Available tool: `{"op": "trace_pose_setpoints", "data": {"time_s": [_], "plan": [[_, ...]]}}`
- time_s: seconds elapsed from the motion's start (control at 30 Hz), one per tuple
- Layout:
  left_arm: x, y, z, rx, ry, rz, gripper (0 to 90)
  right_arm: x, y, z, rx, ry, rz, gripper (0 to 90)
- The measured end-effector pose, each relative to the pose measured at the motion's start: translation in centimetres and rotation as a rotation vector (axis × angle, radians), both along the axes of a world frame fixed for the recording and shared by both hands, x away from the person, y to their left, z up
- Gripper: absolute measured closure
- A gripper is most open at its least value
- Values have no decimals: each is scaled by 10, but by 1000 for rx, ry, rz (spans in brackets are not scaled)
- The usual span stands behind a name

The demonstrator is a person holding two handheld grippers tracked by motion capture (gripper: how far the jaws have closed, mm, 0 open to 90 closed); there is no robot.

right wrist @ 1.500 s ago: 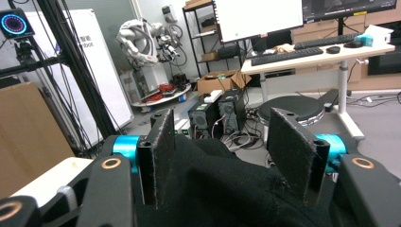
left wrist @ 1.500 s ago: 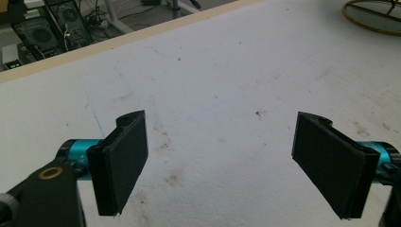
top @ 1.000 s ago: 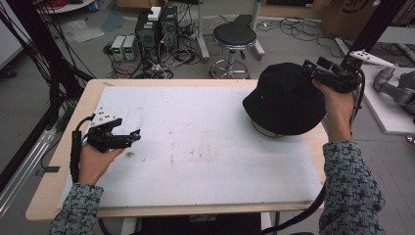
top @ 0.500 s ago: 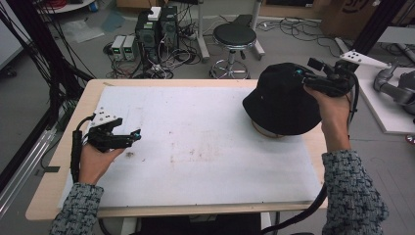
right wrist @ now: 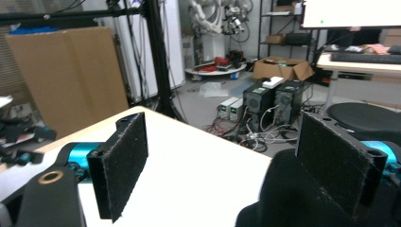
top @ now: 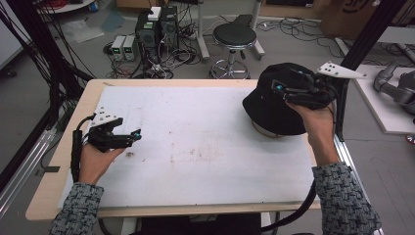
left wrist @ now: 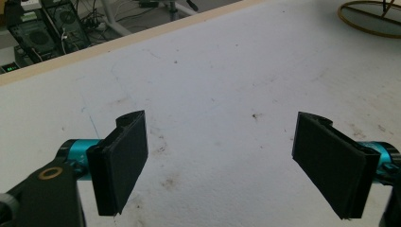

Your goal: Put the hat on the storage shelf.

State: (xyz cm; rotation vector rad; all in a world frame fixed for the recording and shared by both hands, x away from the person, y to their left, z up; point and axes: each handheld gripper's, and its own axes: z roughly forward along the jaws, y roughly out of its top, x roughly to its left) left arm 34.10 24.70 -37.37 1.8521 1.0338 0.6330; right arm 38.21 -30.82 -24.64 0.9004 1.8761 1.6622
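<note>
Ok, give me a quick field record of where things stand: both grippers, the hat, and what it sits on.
left gripper: held low over the table's left side, jaws wide apart, nothing between them
right gripper: above the crown of the hat, jaws have just been opening, nothing between them
black hat: at the table's far right, sitting on a round stand
round stand: pale rim peeks out under the hat's brim
white mat: covers the table top, scuffed, bare between the grippers
contact: neither gripper presses on the hat

A black hat (top: pixel 274 105) sits crown up on a pale round stand (top: pixel 266 131) at the right far part of the white table top (top: pixel 195 147), brim drooping around it.
</note>
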Motion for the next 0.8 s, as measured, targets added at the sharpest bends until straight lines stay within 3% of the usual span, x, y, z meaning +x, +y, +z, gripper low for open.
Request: {"op": "trace_pose_setpoints", "data": {"time_s": [0.07,0.33,0.43,0.8], "plan": [[0,0,0,5,2,-2,193,-3,5,-4,-19,-5,7,168],[-2,-1,1,12,0,-4,193,-12,23,-22,-18,7,55,132],[-3,-2,0,12,-3,-5,193,-15,32,-29,-46,13,76,131],[-6,1,-2,20,-2,5,193,-22,54,-65,-43,39,154,118]]}}
